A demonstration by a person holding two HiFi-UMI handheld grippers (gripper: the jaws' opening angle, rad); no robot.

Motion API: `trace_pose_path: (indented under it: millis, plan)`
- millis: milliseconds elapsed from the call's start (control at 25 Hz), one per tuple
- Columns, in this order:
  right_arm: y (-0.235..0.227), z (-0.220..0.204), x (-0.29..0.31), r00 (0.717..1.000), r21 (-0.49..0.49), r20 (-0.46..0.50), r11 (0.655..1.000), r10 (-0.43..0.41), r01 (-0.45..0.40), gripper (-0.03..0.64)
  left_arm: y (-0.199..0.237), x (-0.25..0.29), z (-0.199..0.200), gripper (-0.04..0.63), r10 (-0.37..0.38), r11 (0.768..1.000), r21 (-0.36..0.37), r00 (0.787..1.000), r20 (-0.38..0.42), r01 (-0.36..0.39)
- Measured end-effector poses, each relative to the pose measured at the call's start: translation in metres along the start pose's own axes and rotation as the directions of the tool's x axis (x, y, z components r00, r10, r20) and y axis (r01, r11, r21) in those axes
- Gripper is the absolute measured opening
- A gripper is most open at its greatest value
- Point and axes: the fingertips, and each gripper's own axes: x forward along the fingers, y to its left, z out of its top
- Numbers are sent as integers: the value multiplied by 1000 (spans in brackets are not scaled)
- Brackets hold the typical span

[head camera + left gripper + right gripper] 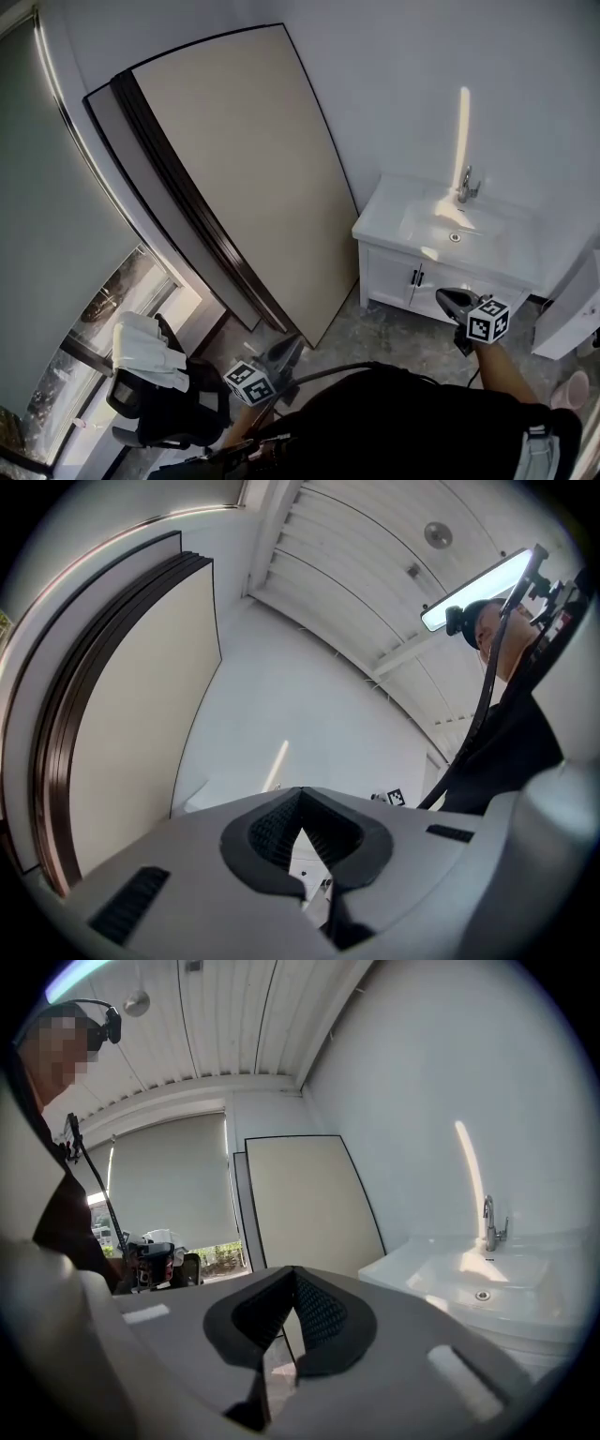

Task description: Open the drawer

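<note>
Both tools sit low in the head view: the left gripper [296, 339] and right gripper [442, 294] each have jaws pressed together on nothing. Just past the right one stands the white vanity cabinet [389, 279], untouched, its black-handled front shut; possibly doors, not a drawer. Farther left, tall panels [244, 169] lean against the wall.

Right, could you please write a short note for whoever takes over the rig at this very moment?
Left gripper: shut, empty, held low and well away from the cabinet.
Right gripper: shut, empty, in the air near the white vanity cabinet, touching nothing.
The cabinet front is closed. Its two dark handles sit at the middle, below the sink. I cannot tell drawer from doors here.
Done: nothing opened yet.
Left: open a gripper, take a handle, pull the front out.
</note>
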Motion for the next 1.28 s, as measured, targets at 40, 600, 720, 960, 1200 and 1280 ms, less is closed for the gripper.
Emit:
trace_pose_path:
  millis: [40, 600, 720, 960, 1200, 1280]
  plan:
    - [1, 4, 10, 1000, 2, 7, 1000, -16, 16, 2, 12, 1, 9, 0, -12, 1000, 6, 1000, -7, 12]
    - [7, 11, 129, 995, 38, -15, 994, -100, 100, 2, 152, 9, 56, 0, -75, 997, -33, 996, -44, 73]
    - [-7, 14, 142, 995, 42, -22, 994, -102, 102, 2, 168, 20, 54, 0, -88, 996, -31, 996, -33, 87]
    - [-52, 20, 167, 998, 44, -24, 997, -61, 62, 2, 183, 64, 52, 0, -50, 998, -48, 997, -54, 48]
    - [-130, 39, 176, 998, 34, -50, 999, -24, 26, 2, 186, 145, 50, 0, -41, 998, -49, 999, -20, 40]
    - [-160, 52, 175, 999, 22, -47, 1000, -17, 18, 2, 183, 177, 50, 0, -43, 998, -35, 999, -22, 42]
